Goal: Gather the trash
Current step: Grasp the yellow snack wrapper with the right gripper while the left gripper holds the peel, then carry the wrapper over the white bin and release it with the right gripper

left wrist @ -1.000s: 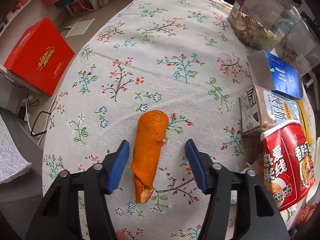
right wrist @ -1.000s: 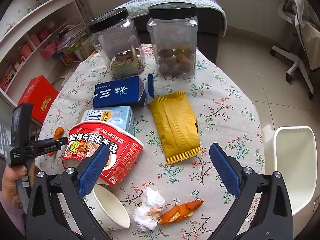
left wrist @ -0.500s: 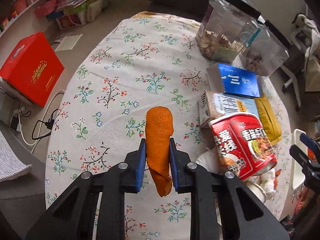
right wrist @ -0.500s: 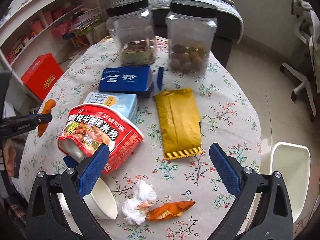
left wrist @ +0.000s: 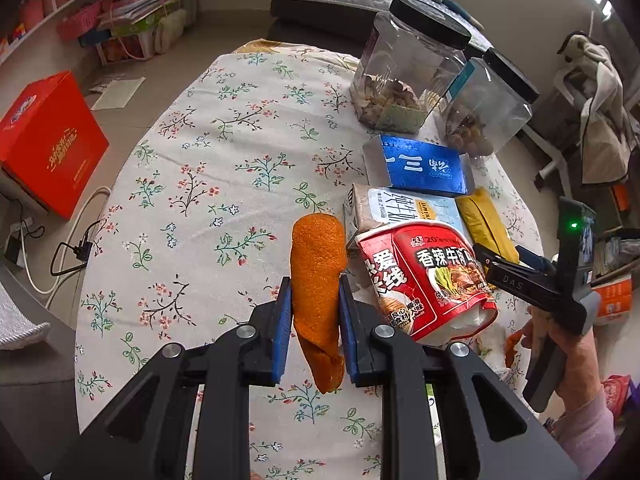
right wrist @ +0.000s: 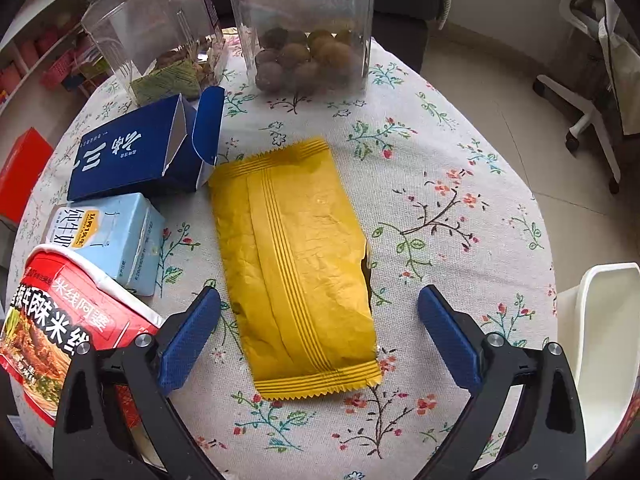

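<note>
My left gripper is shut on a long orange peel and holds it above the floral tablecloth. My right gripper is open, low over the table, with the near end of a flat gold snack wrapper between its fingers. A red noodle cup lies on its side at the left, also in the left wrist view. A pale blue milk carton and an open dark blue box lie beside it.
Two clear plastic jars with food stand at the back of the table. A white bin stands off the table's right edge. A red box and cables lie on the floor to the left.
My left gripper closed on the orange peel and lifted it off the cloth, toward the noodle cup. My right gripper moved forward and down over the gold wrapper, staying open.
</note>
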`<state>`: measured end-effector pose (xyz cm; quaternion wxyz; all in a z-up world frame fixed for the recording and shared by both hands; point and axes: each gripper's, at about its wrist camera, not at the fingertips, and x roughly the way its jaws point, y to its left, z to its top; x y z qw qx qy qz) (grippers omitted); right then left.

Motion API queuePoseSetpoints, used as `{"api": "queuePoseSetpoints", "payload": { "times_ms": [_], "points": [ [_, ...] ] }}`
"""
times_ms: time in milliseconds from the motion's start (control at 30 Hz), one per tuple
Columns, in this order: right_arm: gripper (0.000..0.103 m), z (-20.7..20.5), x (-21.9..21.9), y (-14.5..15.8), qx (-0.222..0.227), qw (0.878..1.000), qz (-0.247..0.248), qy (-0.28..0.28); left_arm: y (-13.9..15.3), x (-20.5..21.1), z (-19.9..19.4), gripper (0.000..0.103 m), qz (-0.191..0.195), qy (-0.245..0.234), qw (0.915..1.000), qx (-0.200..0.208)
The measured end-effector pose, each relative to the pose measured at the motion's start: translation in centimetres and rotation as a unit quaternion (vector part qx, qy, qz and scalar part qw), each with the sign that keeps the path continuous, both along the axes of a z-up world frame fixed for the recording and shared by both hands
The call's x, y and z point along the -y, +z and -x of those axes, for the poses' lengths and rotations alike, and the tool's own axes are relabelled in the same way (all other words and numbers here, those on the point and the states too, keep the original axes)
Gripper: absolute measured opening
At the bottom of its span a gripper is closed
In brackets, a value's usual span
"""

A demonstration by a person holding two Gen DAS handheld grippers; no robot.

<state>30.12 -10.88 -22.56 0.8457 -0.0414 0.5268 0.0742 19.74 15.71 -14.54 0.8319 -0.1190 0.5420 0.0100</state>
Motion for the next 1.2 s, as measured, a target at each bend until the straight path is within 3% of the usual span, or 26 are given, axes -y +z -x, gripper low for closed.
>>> {"api": "queuePoseSetpoints", "payload": {
  "times_ms": [67, 100, 133, 267, 700, 1200],
  "points": [
    [0.053, 0.0, 0.2, 0.7, 0.001, 1.0, -0.018, 0.006, -0.1, 0.0, 0.1, 0.022, 0.001, 0.002, 1.0, -0.001],
    [0.05, 0.0, 0.4, 0.9, -0.003, 1.0, -0.028, 0.01, -0.1, -0.1, 0.0, 0.022, 0.002, 0.003, 1.0, -0.001],
    [0.033, 0.1, 0.5, 1.1, -0.007, 0.999, -0.037, 0.014, -0.1, 0.0, 0.0, 0.022, 0.003, 0.003, 1.0, -0.001],
    [0.024, 1.0, 1.1, 2.5, 0.009, 0.999, -0.05, 0.017, 0.3, 0.5, 0.0, 0.022, 0.002, 0.0, 1.0, 0.007],
    [0.022, 4.8, 2.0, 11.9, 0.114, 0.988, -0.104, 0.025, 4.7, 2.5, 1.0, 0.022, 0.003, 0.007, 0.9952, 0.097],
    [0.023, 9.9, 3.5, 16.3, 0.201, 0.975, -0.09, 0.029, 9.0, 7.6, 3.3, 0.022, -0.017, 0.007, 0.98, 0.198]
  ]
}}
